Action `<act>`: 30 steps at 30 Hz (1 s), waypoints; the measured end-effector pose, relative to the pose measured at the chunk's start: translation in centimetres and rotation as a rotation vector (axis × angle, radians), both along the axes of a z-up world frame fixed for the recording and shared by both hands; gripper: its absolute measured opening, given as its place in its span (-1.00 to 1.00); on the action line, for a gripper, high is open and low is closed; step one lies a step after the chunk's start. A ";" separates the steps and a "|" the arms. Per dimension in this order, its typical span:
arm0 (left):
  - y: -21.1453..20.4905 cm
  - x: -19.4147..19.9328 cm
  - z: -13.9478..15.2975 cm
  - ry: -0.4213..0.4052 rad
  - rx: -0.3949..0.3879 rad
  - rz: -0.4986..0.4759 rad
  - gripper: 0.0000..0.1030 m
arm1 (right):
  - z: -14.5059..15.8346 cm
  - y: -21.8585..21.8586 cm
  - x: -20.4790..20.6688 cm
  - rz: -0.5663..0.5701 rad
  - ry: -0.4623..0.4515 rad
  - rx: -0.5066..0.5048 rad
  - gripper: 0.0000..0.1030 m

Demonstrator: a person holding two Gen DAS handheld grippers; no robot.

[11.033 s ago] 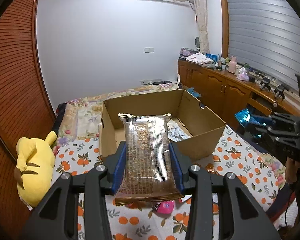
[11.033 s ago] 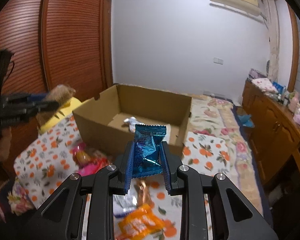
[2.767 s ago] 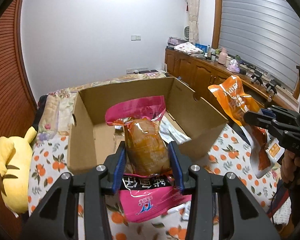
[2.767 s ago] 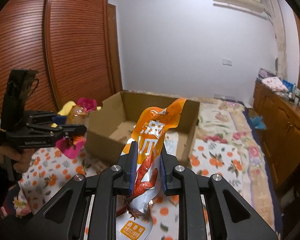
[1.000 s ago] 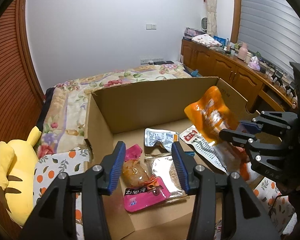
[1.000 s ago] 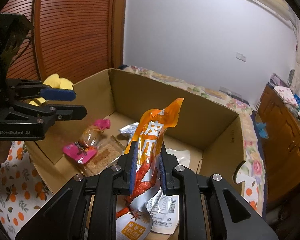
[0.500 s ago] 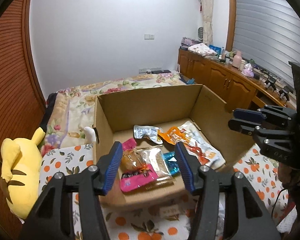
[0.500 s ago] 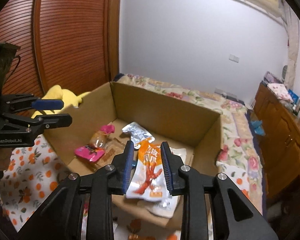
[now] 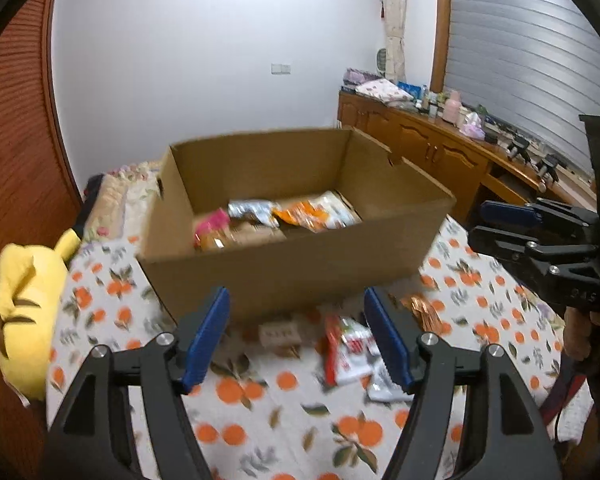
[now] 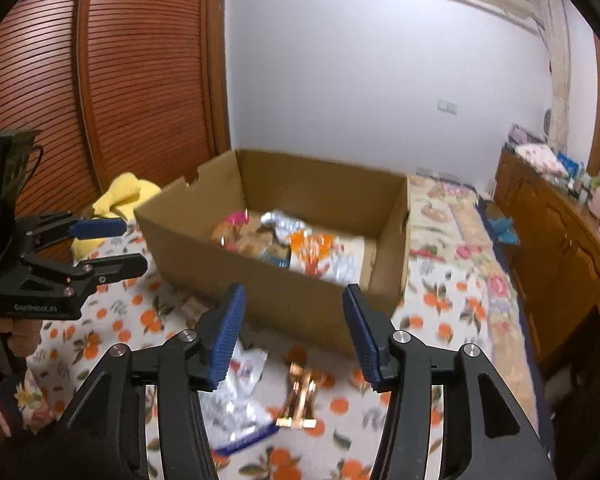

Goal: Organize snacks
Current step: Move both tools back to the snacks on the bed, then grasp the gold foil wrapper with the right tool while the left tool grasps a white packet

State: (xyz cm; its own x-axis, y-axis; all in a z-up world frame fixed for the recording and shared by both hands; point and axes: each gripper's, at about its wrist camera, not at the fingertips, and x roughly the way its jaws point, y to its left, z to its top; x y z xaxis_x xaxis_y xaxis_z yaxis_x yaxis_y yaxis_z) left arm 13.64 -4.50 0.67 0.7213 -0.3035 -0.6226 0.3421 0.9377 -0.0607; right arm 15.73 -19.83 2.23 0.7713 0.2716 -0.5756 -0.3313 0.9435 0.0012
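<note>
Left wrist view: my left hand-held gripper is now empty, jaws wide, pulled back from the cardboard box at 12 o'clock. The pink pouch it carried a second ago lies inside, glossy film, beside the orange pouch. Loose red-and-white packets sit on the orange-print tabletop.

Right wrist view: right hand-held gripper also wide and empty; its orange pouch is dropped in the box. Remaining: crinkly copper-foil packet at 6 o'clock, flat white-blue packet at 7. I'd guess those go next.
</note>
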 end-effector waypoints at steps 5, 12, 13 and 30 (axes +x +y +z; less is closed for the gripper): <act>-1.3 -1.4 -2.1 0.028 0.004 -0.011 0.36 | -2.5 -0.3 -1.3 -0.010 0.052 0.004 0.01; -2.0 -2.3 -4.0 0.050 -0.001 -0.016 0.36 | -5.4 -0.4 -2.1 -0.016 0.109 0.005 0.01; -2.0 -2.4 -4.4 0.055 -0.006 -0.012 0.36 | -5.9 -0.5 -2.1 -0.015 0.116 0.005 0.01; -1.7 -2.5 -6.9 0.096 0.004 0.000 0.36 | -10.9 -0.7 1.2 -0.047 0.245 -0.003 -0.13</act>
